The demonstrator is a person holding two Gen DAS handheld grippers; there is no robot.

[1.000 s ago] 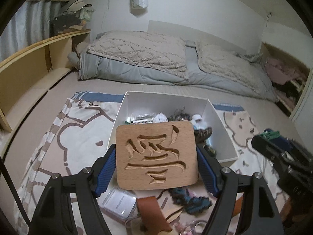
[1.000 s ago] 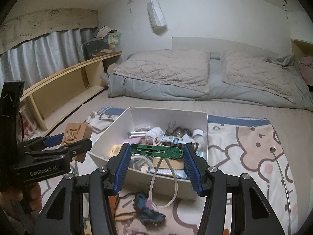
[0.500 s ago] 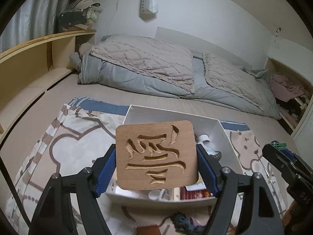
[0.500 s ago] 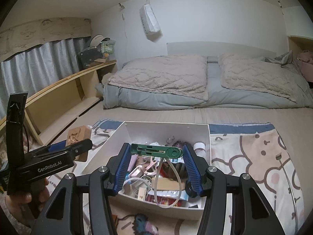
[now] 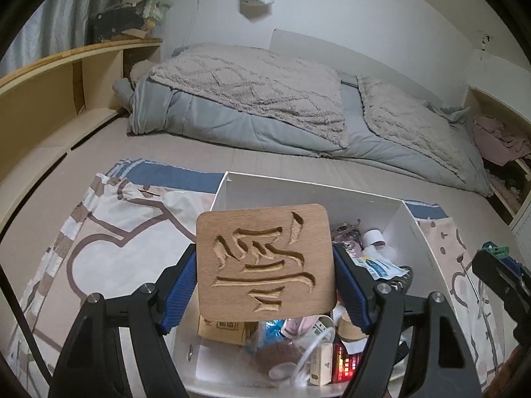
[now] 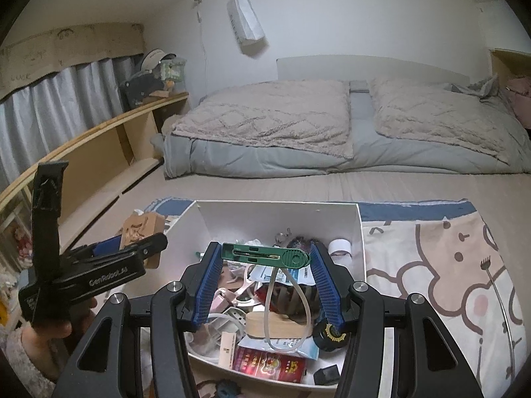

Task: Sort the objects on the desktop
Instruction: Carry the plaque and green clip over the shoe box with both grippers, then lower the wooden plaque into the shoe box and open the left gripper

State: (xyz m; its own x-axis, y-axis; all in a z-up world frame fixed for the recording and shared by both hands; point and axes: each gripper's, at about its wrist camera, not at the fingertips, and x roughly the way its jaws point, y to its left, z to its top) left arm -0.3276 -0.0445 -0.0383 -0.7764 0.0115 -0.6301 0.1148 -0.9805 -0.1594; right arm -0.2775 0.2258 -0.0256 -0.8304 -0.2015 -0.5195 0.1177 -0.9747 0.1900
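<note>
The wooden plaque (image 5: pixel 264 262) is pale tan, its carved strokes cut darker; the left gripper (image 5: pixel 265 285) is black with ribbed blue pads (image 5: pixel 181 282); the right gripper (image 6: pixel 265 285) is coloured the same; the plastic tag (image 6: pixel 265 254) between its pads is green with a translucent whitish loop; the box (image 6: pixel 282 215) is white (a red packet (image 6: pixel 268 364) lies near its front); the cloth (image 5: pixel 99 225) under it is cream with brown cartoon outlines and a blue band; the quilts (image 6: pixel 265 119) are beige on grey bedding; the shelf (image 6: pixel 99 142) is light wood.
</note>
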